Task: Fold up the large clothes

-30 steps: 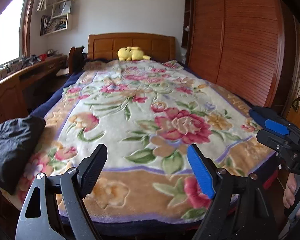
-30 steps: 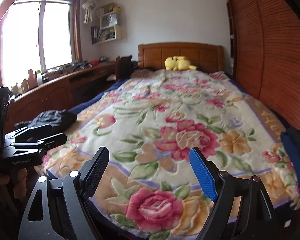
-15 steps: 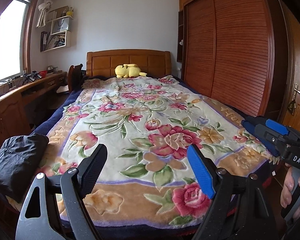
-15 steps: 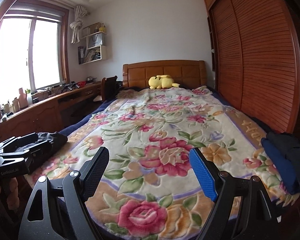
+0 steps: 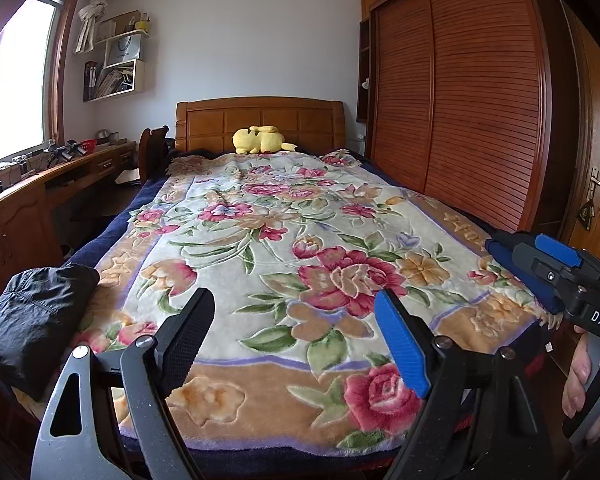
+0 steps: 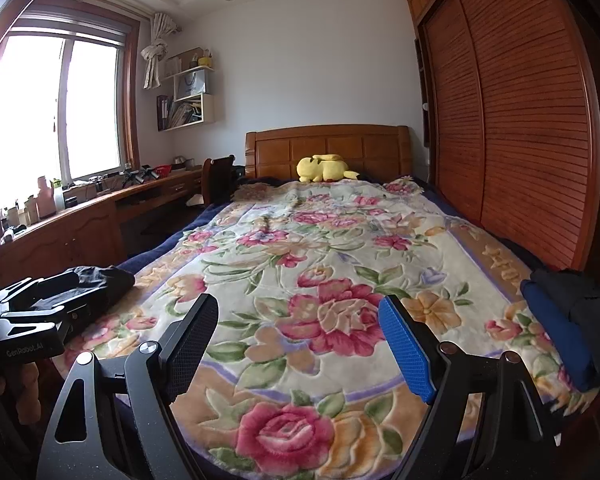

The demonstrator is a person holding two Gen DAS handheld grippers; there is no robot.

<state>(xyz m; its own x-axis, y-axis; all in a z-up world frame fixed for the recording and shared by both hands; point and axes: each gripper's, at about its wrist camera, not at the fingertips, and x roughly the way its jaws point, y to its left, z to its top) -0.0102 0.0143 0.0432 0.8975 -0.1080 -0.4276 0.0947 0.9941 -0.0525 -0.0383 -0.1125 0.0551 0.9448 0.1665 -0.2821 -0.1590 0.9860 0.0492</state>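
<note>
Right wrist view: dark folded clothes [image 6: 576, 320] cut off beside wide-spread right gripper [image 6: 300, 344]

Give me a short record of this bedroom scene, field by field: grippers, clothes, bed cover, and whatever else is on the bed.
left hand-held gripper: open, holding nothing, above the foot of the bed
right hand-held gripper: open, holding nothing, above the foot of the bed
black garment: bunched at the bed's near left corner
dark blue garment: folded at the bed's near right edge
floral blanket: spread flat over the bed
yellow plush toy: by the headboard
</note>
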